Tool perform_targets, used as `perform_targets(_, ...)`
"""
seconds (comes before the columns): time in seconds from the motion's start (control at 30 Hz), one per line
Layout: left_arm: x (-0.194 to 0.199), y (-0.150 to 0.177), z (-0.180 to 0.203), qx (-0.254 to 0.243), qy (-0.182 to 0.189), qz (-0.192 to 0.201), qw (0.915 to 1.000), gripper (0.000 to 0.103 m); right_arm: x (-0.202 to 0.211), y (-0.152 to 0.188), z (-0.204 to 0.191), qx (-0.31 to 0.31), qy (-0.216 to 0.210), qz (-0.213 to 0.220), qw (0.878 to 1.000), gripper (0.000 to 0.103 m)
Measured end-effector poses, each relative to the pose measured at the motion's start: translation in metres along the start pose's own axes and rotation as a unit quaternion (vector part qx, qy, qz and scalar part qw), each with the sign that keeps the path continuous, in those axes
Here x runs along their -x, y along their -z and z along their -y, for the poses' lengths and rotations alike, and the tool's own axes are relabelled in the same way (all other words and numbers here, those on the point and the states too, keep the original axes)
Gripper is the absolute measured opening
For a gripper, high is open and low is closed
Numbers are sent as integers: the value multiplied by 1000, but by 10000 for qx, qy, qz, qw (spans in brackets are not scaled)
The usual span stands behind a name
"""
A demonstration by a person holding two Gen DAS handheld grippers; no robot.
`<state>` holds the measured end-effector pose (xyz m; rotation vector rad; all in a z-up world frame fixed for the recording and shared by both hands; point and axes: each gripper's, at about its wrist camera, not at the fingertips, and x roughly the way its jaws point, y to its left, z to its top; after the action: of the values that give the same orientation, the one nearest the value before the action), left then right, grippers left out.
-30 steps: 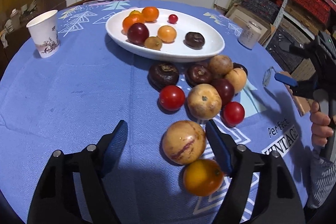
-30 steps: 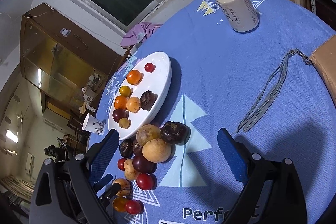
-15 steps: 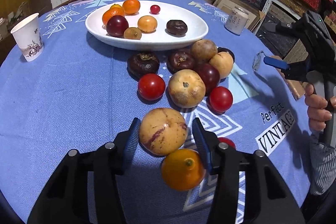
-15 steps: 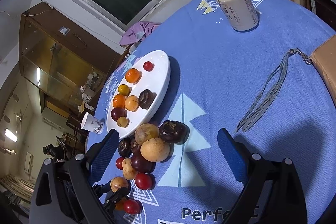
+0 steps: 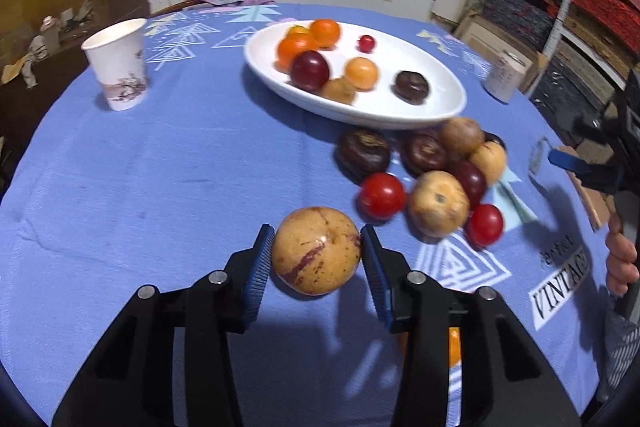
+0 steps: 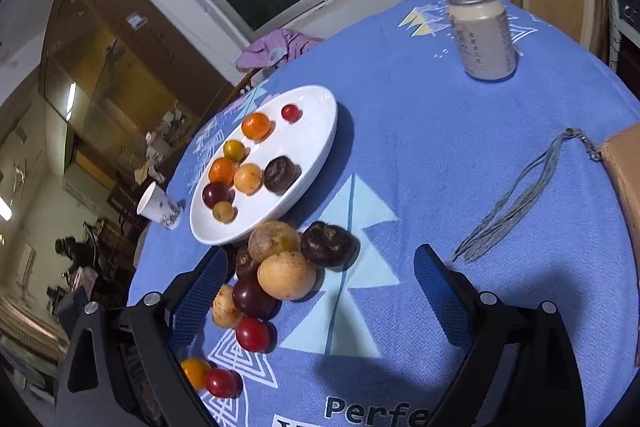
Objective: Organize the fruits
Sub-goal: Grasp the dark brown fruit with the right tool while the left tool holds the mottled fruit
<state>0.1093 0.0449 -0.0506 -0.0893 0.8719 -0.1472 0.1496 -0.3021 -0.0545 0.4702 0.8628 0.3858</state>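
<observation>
Our left gripper [image 5: 317,257] pinches the tan, purple-streaked fruit [image 5: 316,255] between its fingers, seemingly just above the table [image 5: 160,167]; our right gripper [image 6: 316,291] hangs wide open above the loose fruit pile [image 6: 280,267].

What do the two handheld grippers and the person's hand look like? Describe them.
Left gripper and right gripper: matte black plastic frames, silver bolt heads at the joints, blue ribbed pads on the fingers. No cables visible. The person's bare hand shows beside a checked sleeve.

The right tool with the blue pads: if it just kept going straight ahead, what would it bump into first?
Probably the pale round fruit at the near edge of the pile before the white dish. The open right tool points there, though depth is uncertain.
</observation>
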Motion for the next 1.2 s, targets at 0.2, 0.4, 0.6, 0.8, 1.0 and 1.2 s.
perform_targets(0.2,-3,-2,-9,143,-27,-54,9999,44,-23,6,7,-250,-352,-593,9973,73)
perform_targets(0.4,-6,1,-3,-13,-135,-60,9999,44,-40,9,17,-738,-610,-878,9915,69)
perform_targets(0.6,-6,1,-2,-40,-169,-40,9998,44,-56,1,22,-1185,-711,-865,9866,69)
perform_targets(0.8,-7,2,-1,-81,-220,-32,9997,44,-65,-6,19,-1142,-566,-766,9889,60)
perform_targets(1.0,-9,3,-1,-80,-270,-66,9996,44,-69,-4,12,-811,-238,-667,9942,43)
perform_targets(1.2,-10,3,1,-156,-329,-29,9993,44,-70,-7,-3,-143,320,-485,9982,42)
